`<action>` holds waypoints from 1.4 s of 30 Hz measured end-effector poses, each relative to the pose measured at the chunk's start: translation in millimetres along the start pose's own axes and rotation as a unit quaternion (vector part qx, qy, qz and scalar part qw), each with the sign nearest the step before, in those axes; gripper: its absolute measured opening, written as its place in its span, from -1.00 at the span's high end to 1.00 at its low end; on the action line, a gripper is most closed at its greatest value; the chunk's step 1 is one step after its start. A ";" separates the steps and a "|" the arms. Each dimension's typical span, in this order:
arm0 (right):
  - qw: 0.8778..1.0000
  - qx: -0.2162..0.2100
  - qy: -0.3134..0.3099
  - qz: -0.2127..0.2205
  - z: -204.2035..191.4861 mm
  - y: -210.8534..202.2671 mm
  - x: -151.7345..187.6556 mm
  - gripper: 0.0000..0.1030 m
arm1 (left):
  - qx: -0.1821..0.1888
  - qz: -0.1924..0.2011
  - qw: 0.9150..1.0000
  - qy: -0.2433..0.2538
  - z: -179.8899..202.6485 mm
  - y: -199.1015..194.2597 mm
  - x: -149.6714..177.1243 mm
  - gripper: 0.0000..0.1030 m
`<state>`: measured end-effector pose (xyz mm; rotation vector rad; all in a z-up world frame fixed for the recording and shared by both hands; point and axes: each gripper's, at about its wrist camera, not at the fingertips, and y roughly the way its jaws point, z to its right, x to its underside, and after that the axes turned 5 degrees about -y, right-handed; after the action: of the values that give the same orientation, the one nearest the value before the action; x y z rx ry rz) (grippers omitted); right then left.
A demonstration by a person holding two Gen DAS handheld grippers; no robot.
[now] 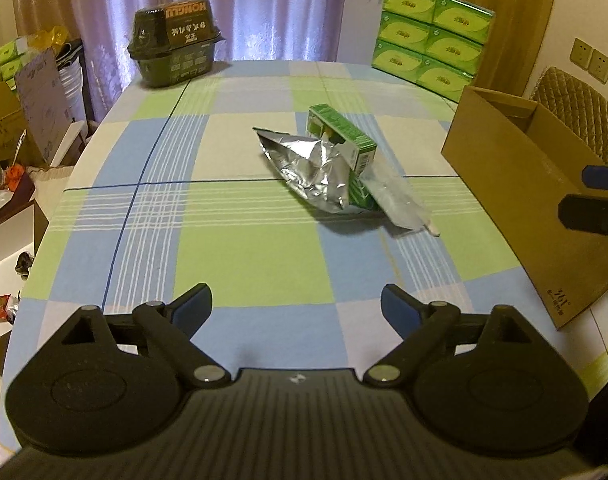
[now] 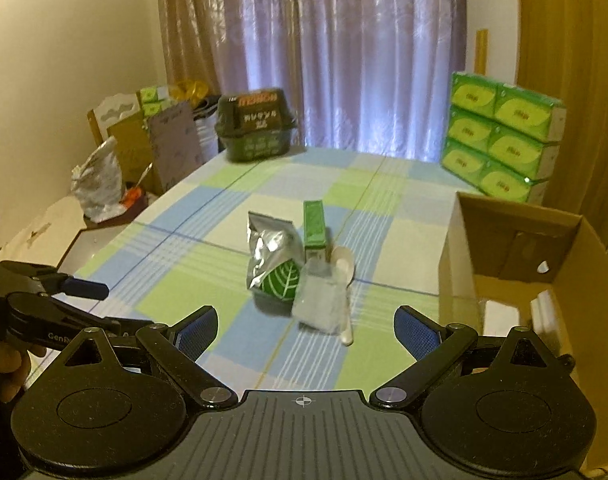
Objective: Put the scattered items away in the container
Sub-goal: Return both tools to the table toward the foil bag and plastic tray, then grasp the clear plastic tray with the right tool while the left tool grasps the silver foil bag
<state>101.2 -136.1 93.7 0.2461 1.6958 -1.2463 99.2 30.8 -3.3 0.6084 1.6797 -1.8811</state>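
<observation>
Both tools, left tool and right tool, are spread wide, so you're grabbing nothing; foil pouch, green carton and spoon sit clumped left of cardboard box, easy reach.

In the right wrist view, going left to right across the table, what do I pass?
Left gripper → foil pouch → green carton → white plastic spoon → open cardboard box.
</observation>
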 end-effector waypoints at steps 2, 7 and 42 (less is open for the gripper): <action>1.000 -0.002 -0.002 -0.008 -1.4 8.0 1.1 -0.93 | 0.000 -0.001 1.000 0.000 -2.8 3.9 -0.1 -0.77; 1.000 -0.006 0.002 -0.027 -0.8 28.4 4.3 -0.93 | 0.002 -0.006 1.000 0.002 -8.7 16.9 -3.0 -0.78; 0.992 -0.006 0.103 -0.074 46.2 177.1 -7.6 -0.62 | 0.058 -0.009 0.994 0.088 -23.4 125.3 -61.4 -0.79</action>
<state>245.7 -90.8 -9.3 0.2523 1.9269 -1.3581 227.4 50.4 -59.9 0.8306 1.6973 -1.9983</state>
